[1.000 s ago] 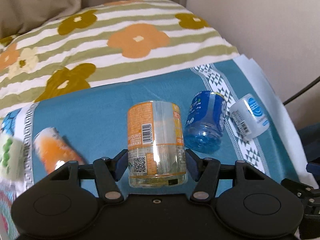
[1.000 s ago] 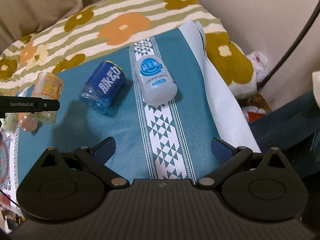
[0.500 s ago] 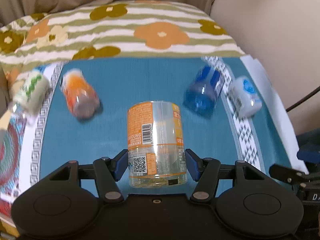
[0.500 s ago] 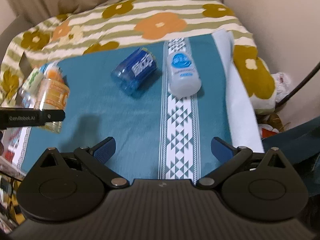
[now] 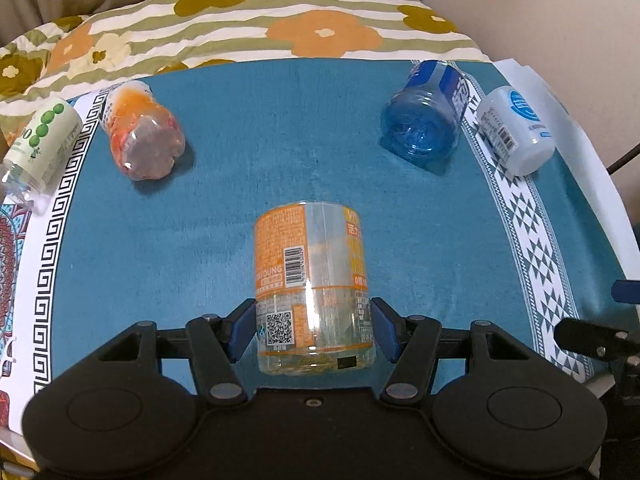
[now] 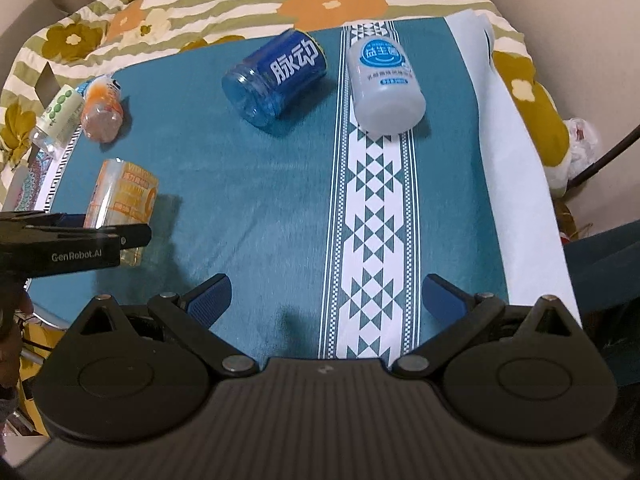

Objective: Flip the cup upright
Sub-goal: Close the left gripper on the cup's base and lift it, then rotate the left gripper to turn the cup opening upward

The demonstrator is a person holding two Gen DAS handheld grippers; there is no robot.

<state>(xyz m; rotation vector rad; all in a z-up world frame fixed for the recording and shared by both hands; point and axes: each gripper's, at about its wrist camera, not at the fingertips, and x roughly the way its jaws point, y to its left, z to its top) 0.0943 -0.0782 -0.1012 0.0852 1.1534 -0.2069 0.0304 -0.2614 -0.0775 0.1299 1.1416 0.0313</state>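
My left gripper [image 5: 314, 330] is shut on a clear cup with an orange label [image 5: 312, 280], its base toward the camera; the blue pads press its two sides. The right wrist view shows the same cup [image 6: 122, 204] held above the teal cloth at the left, behind the left gripper's body [image 6: 68, 244]. My right gripper [image 6: 326, 298] is open and empty over the cloth's near edge. A blue cup [image 6: 278, 76] and a white cup [image 6: 384, 84] lie on their sides ahead of it.
A teal cloth with white patterned bands [image 5: 280, 152] covers the table, over a flowered striped cover [image 5: 280, 24]. An orange cup [image 5: 142, 132] and a green-dotted cup [image 5: 38, 148] lie on their sides at the left. A wall stands at the right.
The left gripper has pulled back and risen with the orange-label cup, so more of the cloth and the left cups show. The right gripper has also drawn back and stayed open.
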